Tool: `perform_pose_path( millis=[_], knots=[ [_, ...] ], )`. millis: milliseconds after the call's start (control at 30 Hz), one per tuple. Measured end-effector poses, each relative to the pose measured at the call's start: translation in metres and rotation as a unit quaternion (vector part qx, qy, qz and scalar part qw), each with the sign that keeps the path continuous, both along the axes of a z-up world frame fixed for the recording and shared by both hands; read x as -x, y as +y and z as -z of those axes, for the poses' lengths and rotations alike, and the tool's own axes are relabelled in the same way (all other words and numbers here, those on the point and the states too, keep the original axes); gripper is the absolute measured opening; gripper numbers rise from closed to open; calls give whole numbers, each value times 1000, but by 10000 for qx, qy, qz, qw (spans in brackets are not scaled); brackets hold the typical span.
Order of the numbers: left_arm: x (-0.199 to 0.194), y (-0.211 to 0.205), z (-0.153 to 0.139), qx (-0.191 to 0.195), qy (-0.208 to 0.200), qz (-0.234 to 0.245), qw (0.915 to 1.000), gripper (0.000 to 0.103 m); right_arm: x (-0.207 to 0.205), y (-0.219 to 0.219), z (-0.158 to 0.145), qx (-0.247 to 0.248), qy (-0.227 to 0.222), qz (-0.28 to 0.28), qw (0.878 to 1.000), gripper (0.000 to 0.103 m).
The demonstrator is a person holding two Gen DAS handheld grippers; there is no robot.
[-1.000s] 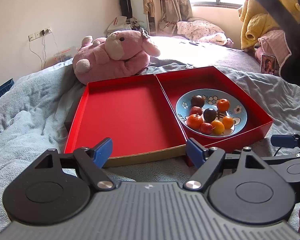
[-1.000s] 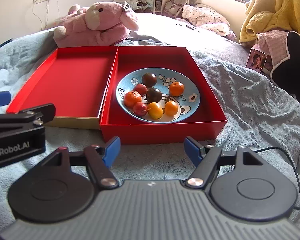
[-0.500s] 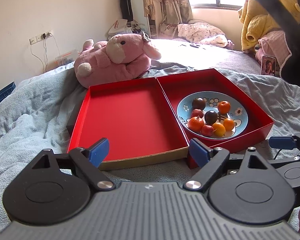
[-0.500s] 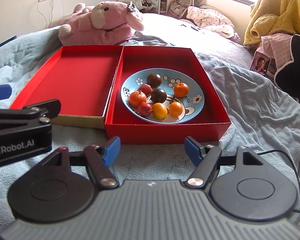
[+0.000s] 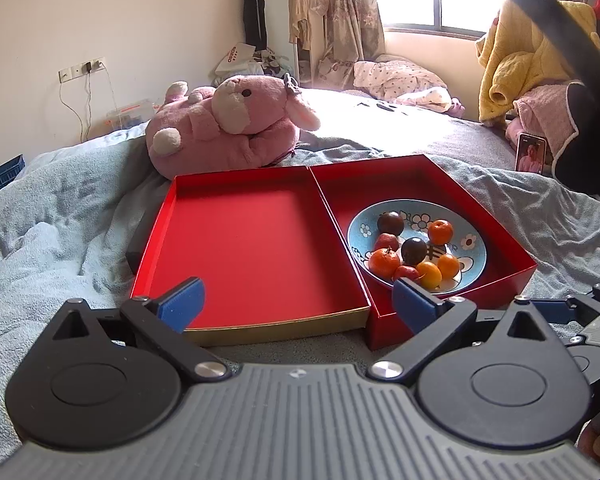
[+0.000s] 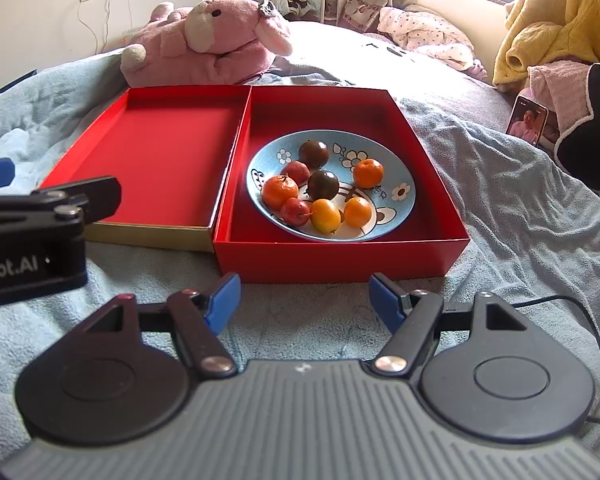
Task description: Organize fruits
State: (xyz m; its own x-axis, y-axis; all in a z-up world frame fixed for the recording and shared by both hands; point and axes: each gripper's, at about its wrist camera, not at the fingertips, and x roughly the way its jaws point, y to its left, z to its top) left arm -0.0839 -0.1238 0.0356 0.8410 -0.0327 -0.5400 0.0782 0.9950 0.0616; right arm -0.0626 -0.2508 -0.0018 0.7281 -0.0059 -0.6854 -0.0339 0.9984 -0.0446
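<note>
A blue flowered plate [image 5: 470, 258] [image 6: 396, 168] sits in the right half of an open red box [image 5: 496, 232] [image 6: 424, 144] on the bed. On it lie several small fruits: orange ones [image 6: 279, 191], dark purple ones [image 6: 323, 184] and red ones [image 6: 295, 210]. The left red tray [image 5: 252, 248] [image 6: 164, 148] holds nothing. My left gripper [image 5: 298, 304] hovers before the box's near edge, its jaws opening with nothing between them. My right gripper [image 6: 304, 300] stands open and empty just short of the box's front wall.
A pink plush animal [image 5: 228, 126] [image 6: 208, 42] lies behind the box. A phone [image 5: 531, 156] [image 6: 528, 120] leans at the right by piled clothes. A blue-grey blanket [image 6: 520, 208] covers the bed. A cable [image 6: 572, 304] runs near the right gripper.
The left gripper's fingers have spread wider apart. The right gripper's fingers have not changed.
</note>
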Motion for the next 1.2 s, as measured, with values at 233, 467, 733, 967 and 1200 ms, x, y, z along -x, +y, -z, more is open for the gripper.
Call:
perform_pose_path(
  millis=[233,467,733,967,1200],
  knots=[
    [1,-4,0,-129,-35,-26,9999,103,0,-1,1,-49,1,9,10000,74],
    [3,-9,-2,-261,-90,0,9996,103,2,0,0,-44,-57,-28,10000,74],
    [3,-9,-1,-266,-89,39,9996,103,2,-2,0,-74,-50,-22,10000,74],
    [2,-8,0,-255,-57,44,9996,103,2,-1,0,-65,-51,-37,10000,74],
    [4,-7,2,-210,-41,62,9998,103,2,0,0,-60,-54,-41,10000,74]
  ],
)
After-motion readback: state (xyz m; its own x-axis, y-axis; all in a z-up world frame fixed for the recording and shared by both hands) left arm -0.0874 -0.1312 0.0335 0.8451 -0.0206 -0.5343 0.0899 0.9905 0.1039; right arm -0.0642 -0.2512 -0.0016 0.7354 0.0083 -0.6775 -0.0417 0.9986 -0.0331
